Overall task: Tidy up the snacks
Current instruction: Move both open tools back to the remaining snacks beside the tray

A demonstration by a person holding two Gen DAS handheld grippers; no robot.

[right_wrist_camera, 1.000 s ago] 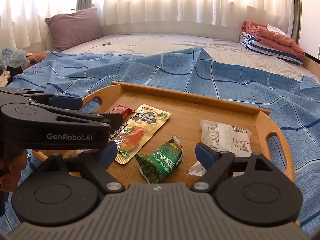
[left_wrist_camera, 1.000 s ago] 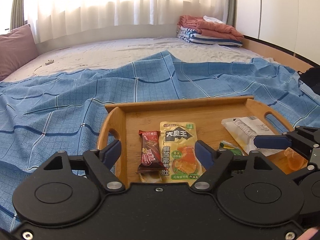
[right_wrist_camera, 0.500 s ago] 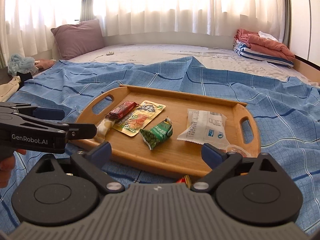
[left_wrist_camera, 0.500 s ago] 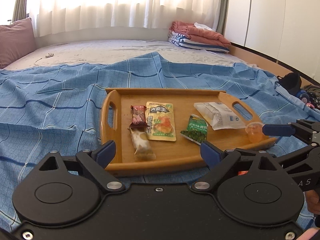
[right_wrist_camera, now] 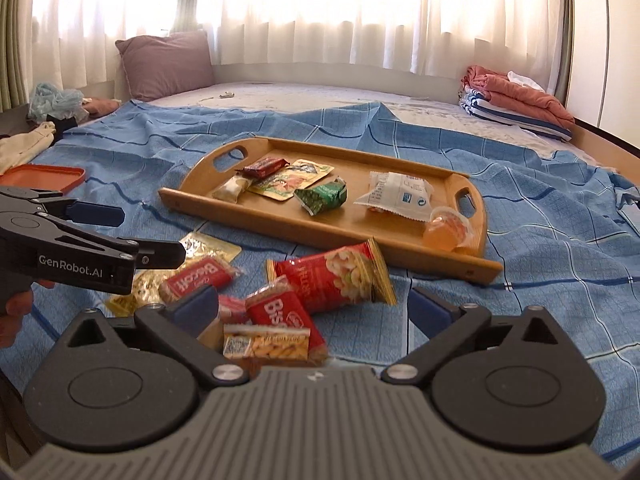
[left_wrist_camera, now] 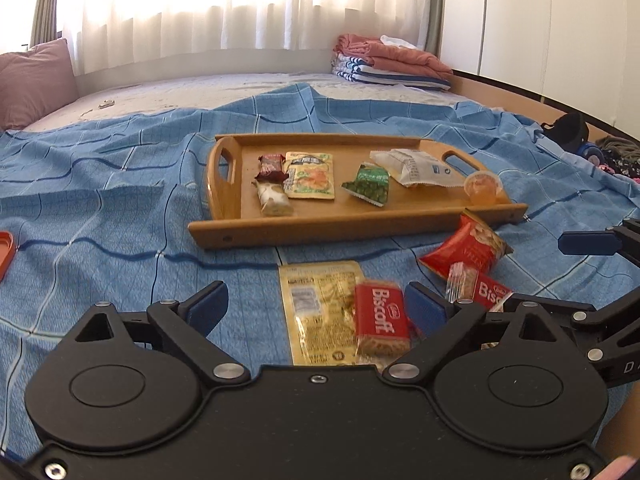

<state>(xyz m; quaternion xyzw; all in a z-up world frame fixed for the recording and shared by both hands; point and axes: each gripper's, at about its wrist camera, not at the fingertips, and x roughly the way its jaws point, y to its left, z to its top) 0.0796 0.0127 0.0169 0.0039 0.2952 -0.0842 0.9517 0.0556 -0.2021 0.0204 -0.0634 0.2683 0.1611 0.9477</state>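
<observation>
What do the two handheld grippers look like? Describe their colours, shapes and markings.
The left gripper has a smooth black body with round hubs, silver screws and blue pads; its side reads GenRobot.AI in white. The right gripper has black linkages, blue pads and a ribbed grey housing.

Orange lid (left_wrist_camera: 6,250): cut off by left edge in left wrist view.
Second Biscoff packet (left_wrist_camera: 478,290): partly behind a blue fingertip (left_wrist_camera: 424,308).
Snack pile (right_wrist_camera: 266,342): lowest packets hidden behind right gripper body.
Print on tray packets: too small.

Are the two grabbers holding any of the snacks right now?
No, nothing is held. The left gripper and right gripper are both opening, hovering over loose snacks on the blanket.
</observation>
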